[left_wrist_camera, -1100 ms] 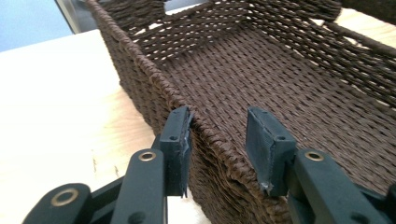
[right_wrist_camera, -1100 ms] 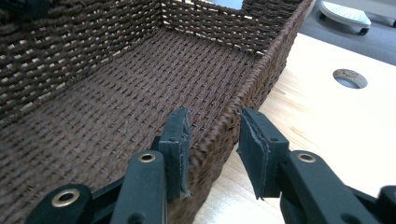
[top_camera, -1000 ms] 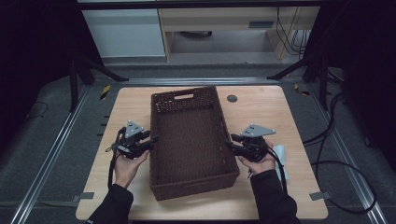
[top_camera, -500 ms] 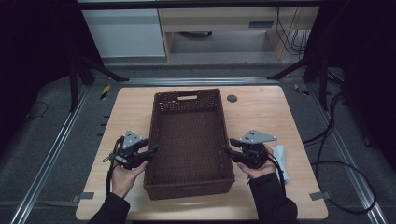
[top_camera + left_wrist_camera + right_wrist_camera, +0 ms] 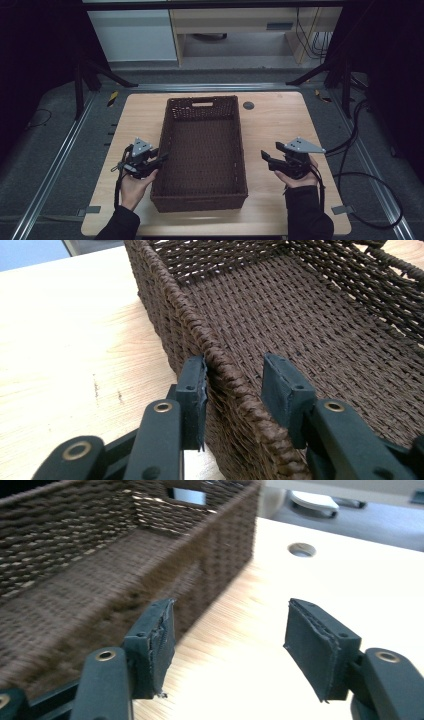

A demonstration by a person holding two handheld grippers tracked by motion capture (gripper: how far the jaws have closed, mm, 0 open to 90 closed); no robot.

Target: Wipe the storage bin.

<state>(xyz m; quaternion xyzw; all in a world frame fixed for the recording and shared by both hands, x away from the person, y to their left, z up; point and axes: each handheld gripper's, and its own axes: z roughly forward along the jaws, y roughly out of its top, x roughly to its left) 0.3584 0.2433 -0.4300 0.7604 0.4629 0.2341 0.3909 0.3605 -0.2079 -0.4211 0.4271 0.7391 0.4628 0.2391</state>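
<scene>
Right gripper (image 5: 266, 157) has left dark woven basket (image 5: 201, 148).

A dark brown woven basket (image 5: 202, 145), rectangular and open-topped, sits upright in the middle of the table, its long sides running away from the person. It is empty; a handle slot is cut into its far end wall, and its rim is braided.

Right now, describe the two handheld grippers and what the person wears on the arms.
Both the left gripper and the right gripper are black, each topped by a grey three-cornered plate. Their fingers are flat, blocky black pads on black links with brass-coloured rivets. A black cable trails from the left one along the forearm. The person wears dark long sleeves.
</scene>
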